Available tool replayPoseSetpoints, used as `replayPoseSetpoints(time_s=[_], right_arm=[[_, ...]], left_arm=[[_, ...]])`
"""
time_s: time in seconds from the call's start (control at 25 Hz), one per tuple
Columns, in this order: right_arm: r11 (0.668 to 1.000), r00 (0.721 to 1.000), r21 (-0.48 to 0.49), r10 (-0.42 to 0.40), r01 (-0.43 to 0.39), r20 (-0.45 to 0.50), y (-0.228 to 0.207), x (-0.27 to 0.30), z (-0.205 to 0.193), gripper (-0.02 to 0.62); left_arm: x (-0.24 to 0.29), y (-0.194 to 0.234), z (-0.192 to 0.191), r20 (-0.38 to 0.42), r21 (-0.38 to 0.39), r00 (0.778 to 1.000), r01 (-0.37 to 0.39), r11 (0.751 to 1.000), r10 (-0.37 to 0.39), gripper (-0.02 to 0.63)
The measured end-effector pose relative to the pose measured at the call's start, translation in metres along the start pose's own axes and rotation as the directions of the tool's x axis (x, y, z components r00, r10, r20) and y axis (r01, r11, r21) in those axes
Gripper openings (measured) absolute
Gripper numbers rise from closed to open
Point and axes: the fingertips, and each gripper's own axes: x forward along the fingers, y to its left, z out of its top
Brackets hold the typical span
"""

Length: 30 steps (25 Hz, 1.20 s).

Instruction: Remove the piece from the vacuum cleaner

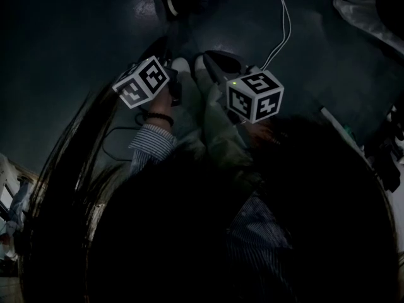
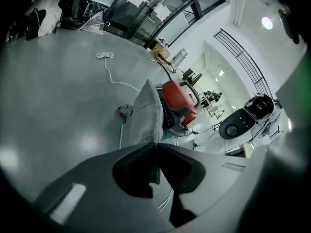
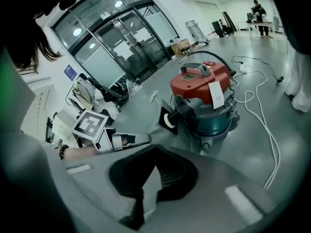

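Left gripper (image 2: 156,145): jaws pinching the grey filter bag (image 2: 146,113). Right gripper (image 3: 151,148): likewise pinching it. Bag collar (image 3: 168,119) apparently on the vacuum cleaner (image 3: 206,98) inlet, one o'clock. Step: extraction; next, a steady pull away.

Head cam's looking steeply down, dim, close over the work. Cams on left gripper (image 2: 156,143) and right gripper (image 3: 154,147) sit low, looking along jaws; both catch red vacuum cleaner (image 2: 177,103) nearby, w/ grey bag (image 2: 146,115) right at lens.
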Motion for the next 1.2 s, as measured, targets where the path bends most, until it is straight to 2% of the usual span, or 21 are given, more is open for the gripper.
replayPoseSetpoints(time_s=[0.16, 0.24, 0.36, 0.52, 0.64, 0.8, 0.96, 1.08, 1.2], right_arm=[[1.000, 1.000, -0.002, -0.001, 0.001, -0.002, 0.002, 0.000, 0.000, 0.002], [1.000, 1.000, -0.002, 0.000, 0.000, -0.006, 0.002, 0.002, 0.001, 0.002], [1.000, 1.000, 0.002, 0.002, -0.002, -0.010, 0.001, 0.005, -0.001, 0.002], [1.000, 1.000, 0.002, 0.006, -0.006, -0.009, 0.002, 0.005, -0.004, 0.002], [1.000, 1.000, 0.003, 0.009, -0.009, -0.008, 0.000, 0.003, -0.002, 0.002], [1.000, 1.000, -0.007, 0.011, -0.011, 0.002, -0.004, 0.000, 0.007, 0.002], [1.000, 1.000, -0.005, 0.011, -0.011, 0.016, 0.021, -0.016, 0.003, 0.002], [1.000, 1.000, -0.010, 0.017, -0.017, 0.018, 0.023, -0.012, 0.010, 0.002], [1.000, 1.000, -0.011, 0.024, -0.024, 0.011, 0.018, -0.007, 0.015, 0.002]], left_arm=[[-0.002, 0.001, 0.001, -0.001, 0.001, 1.000, -0.010, 1.000, 0.010, 0.031], [-0.003, 0.002, 0.003, -0.002, 0.027, 1.000, -0.023, 0.999, 0.024, 0.031], [-0.002, 0.009, -0.004, 0.008, 0.012, 1.000, -0.028, 1.000, 0.028, 0.029], [-0.002, -0.001, 0.003, 0.010, 0.064, 1.000, -0.017, 0.998, 0.016, 0.029], [0.000, 0.011, -0.003, -0.003, 0.014, 0.999, -0.035, 0.999, 0.035, 0.029], [-0.008, 0.014, 0.003, 0.017, 0.053, 0.999, -0.053, 0.997, 0.052, 0.029], [-0.050, 0.017, -0.011, 0.022, 0.021, 0.998, -0.057, 0.998, 0.057, 0.028], [-0.054, 0.017, -0.007, 0.045, 0.040, 0.998, -0.050, 0.998, 0.048, 0.028], [-0.048, 0.016, -0.005, 0.084, -0.024, 0.996, -0.032, 0.999, 0.034, 0.028]])
